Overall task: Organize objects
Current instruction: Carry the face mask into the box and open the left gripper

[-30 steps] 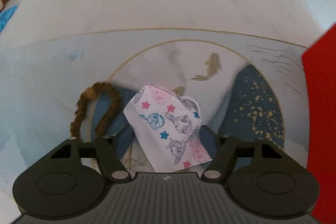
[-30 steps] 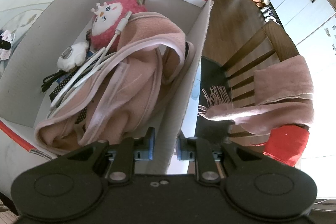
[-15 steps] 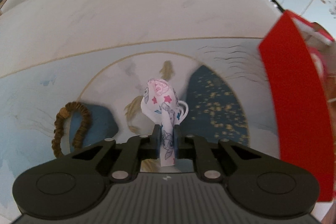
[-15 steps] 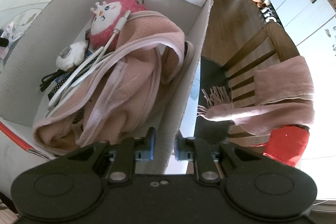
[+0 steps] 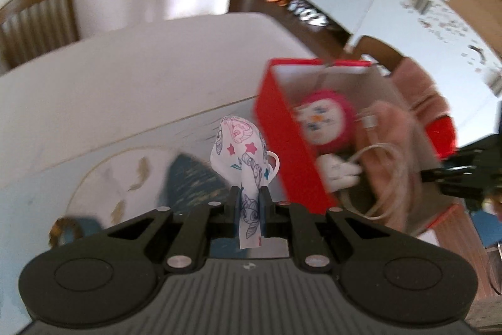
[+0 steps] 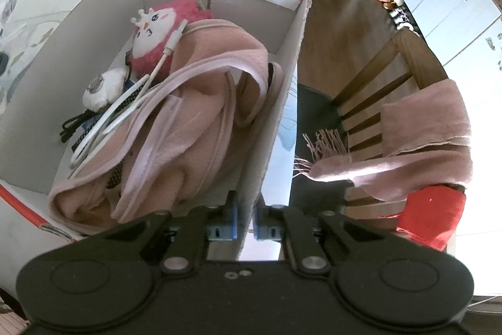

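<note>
While pinched upright, the mask fills the left gripper's fingers.

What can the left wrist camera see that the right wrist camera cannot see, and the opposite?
Only the left wrist view shows the left gripper shut on the patterned face mask, lifted above the table mat. Only the right wrist view shows the right gripper shut on the box wall, and the scarf on the chair. Both show the red box, the pink plush and the white cable inside.
</note>
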### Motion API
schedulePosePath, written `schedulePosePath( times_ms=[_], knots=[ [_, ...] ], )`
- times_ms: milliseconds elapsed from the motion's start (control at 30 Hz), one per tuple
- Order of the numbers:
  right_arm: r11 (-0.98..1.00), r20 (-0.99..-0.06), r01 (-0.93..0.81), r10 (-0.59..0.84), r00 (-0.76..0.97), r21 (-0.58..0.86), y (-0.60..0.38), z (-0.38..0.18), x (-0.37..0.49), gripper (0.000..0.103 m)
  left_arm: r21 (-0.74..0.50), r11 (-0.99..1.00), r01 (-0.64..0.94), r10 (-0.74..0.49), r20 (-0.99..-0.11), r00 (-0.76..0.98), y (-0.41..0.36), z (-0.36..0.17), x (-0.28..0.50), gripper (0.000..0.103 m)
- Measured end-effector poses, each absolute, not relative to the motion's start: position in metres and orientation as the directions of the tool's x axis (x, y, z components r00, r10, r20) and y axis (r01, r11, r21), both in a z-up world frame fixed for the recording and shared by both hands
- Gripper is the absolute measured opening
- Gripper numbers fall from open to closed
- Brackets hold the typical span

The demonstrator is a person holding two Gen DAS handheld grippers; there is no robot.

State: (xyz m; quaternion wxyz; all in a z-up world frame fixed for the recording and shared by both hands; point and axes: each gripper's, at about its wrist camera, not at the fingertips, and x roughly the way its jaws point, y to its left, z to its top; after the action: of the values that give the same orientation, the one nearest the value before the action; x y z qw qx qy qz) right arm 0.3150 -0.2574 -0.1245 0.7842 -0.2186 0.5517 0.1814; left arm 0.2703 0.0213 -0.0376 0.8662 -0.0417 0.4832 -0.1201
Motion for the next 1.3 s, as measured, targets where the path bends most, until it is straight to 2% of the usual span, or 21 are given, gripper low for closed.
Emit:
schedulePosePath(
  times_ms=[267,500,933,1300],
  knots=[
    [0.841,-0.941,-0.524,0.057,0.333,-0.134,-0.261,-0.124,0.315,0.006,-0.175,0.936,0.305,-0.311,-0.818,0.485,-0.033,-0.019,0.274,0.011],
    [0.843,-0.939,-0.523,0.071,0.336,-0.123,-0.262,-0.123,0.315,0.006,-0.147,0.910,0.388,-0.324,-0.836,0.443,-0.080,-0.029,0.284,0.011],
    [0.846,-0.937,-0.521,0.085,0.338,-0.111,-0.264,-0.123,0.315,0.005,-0.028,0.887,0.461,-0.216,-0.908,0.360,-0.133,-0.077,0.299,0.011],
    [0.845,-0.937,-0.525,0.092,0.338,-0.106,-0.265,-0.124,0.315,0.005,-0.006,0.874,0.486,-0.177,-0.935,0.307,-0.149,-0.101,0.304,0.011]
  ],
)
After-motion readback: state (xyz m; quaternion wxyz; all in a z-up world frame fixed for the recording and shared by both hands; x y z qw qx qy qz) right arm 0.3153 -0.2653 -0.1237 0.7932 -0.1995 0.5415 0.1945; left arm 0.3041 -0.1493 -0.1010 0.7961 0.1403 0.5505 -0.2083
